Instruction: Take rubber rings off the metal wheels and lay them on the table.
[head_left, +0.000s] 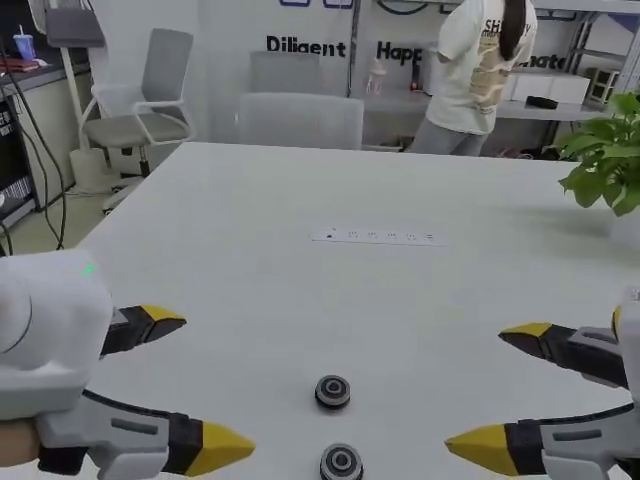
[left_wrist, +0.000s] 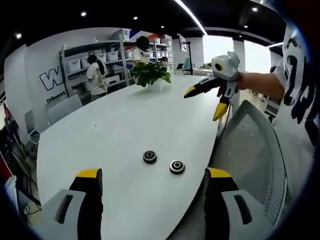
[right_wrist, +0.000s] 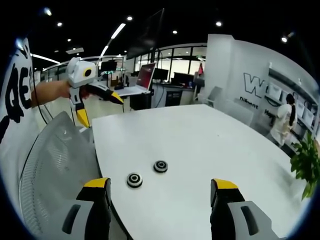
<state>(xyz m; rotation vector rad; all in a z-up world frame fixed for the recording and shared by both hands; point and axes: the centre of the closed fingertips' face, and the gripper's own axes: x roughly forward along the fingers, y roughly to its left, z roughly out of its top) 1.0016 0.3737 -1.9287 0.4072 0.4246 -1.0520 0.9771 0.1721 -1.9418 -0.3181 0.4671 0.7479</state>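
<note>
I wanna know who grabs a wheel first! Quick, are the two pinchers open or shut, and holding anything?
Left gripper: open, holding nothing.
Right gripper: open, holding nothing.

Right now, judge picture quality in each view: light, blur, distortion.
Head view: soft even light, both metal wheels clear, the left gripper's white body washed out. Left gripper view: fisheye bends the table edge, windows blown out. Right gripper view: same bending, ceiling lights glare.
</note>
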